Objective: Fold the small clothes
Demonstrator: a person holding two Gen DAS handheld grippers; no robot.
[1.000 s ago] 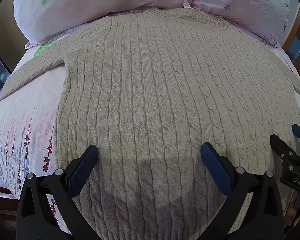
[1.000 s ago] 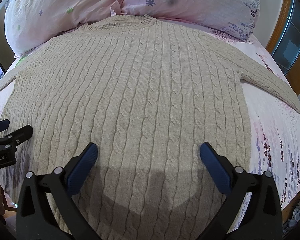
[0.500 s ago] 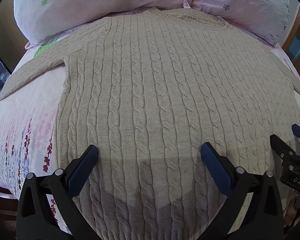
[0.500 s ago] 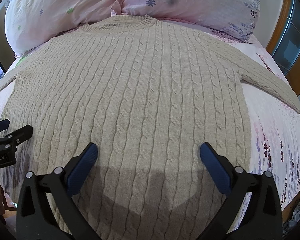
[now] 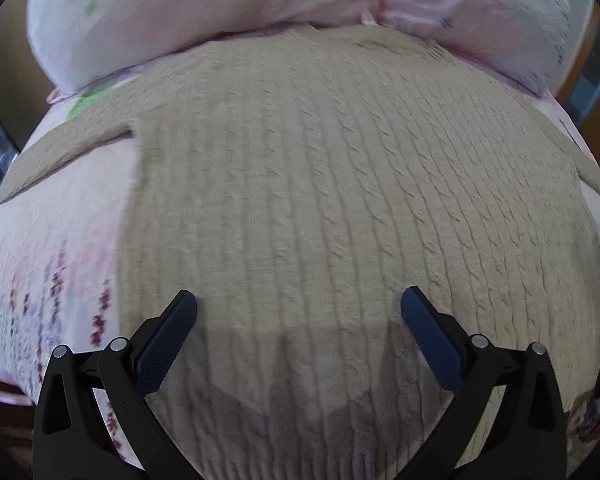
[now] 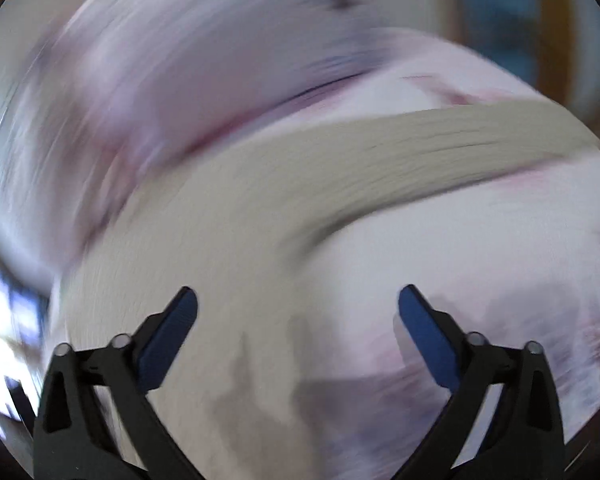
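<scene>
A beige cable-knit sweater (image 5: 320,184) lies flat, front up, on a pink bed, collar toward the pillows. Its left sleeve (image 5: 64,152) stretches out to the left. My left gripper (image 5: 298,320) is open and empty, just above the sweater's lower body near the hem. In the heavily blurred right wrist view my right gripper (image 6: 298,320) is open and empty above the sweater's right side, where its right sleeve (image 6: 440,148) runs out to the upper right over the sheet.
Two pink floral pillows (image 5: 204,12) lie behind the collar. The floral bedsheet (image 5: 48,260) shows on the left, and in the right wrist view (image 6: 480,264) on the right. A wooden door or window frame (image 5: 584,72) stands at the far right.
My right gripper has swung fast to the right, now over the sweater's right edge and sleeve, and has left the left wrist view. My left gripper has shifted slightly; both stay open.
</scene>
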